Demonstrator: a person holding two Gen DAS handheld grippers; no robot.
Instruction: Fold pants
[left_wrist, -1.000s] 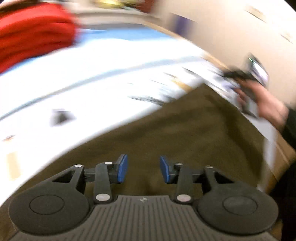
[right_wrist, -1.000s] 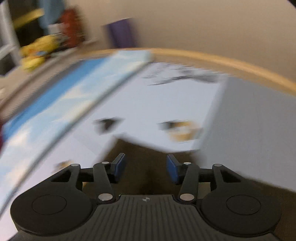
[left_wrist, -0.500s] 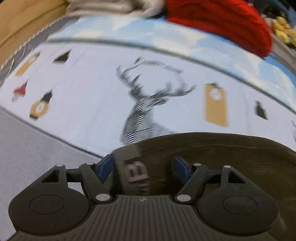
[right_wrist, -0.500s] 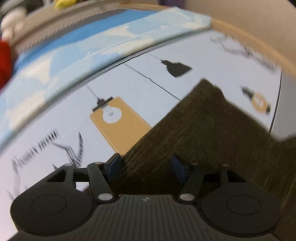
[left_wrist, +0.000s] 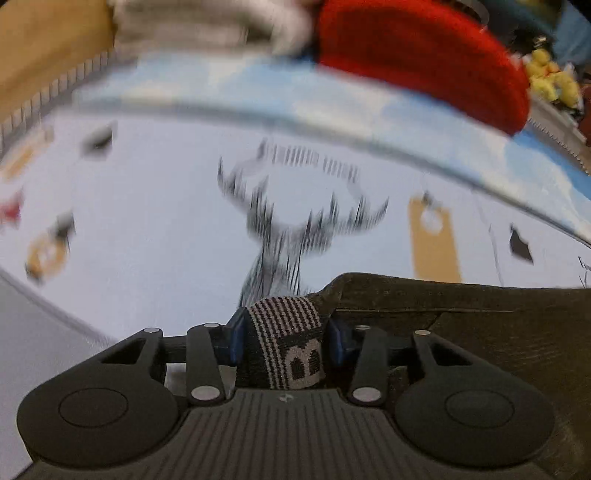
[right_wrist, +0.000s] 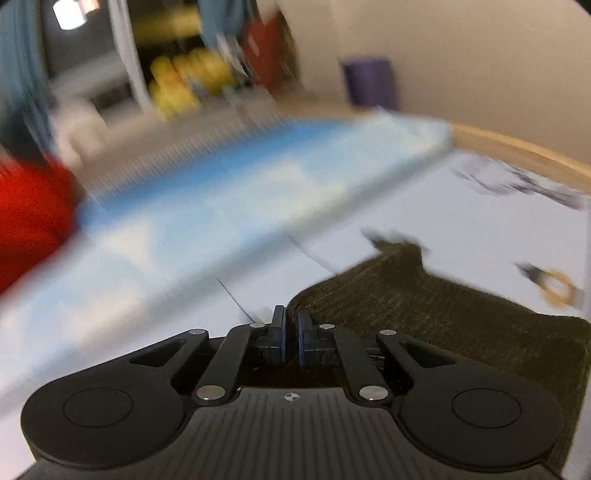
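One pair of dark olive corduroy pants (left_wrist: 480, 332) lies on the white deer-printed bedsheet (left_wrist: 147, 229). The left gripper (left_wrist: 282, 341) pinches their striped waistband (left_wrist: 284, 332); the right gripper (right_wrist: 290, 334), fingers nearly together, nips a hem edge. Motion blur obscures the one red knitted garment (left_wrist: 424, 55) beyond the sheet.

Left gripper (left_wrist: 282, 341) jaws clamped on striped waistband (left_wrist: 282, 332), right gripper (right_wrist: 290, 334) jaws nearly closed on fabric edge (right_wrist: 295, 308)

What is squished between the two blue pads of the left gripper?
The striped waistband of the brown pants sits between the left gripper pads, which press on both its sides. That shows in the left wrist view.
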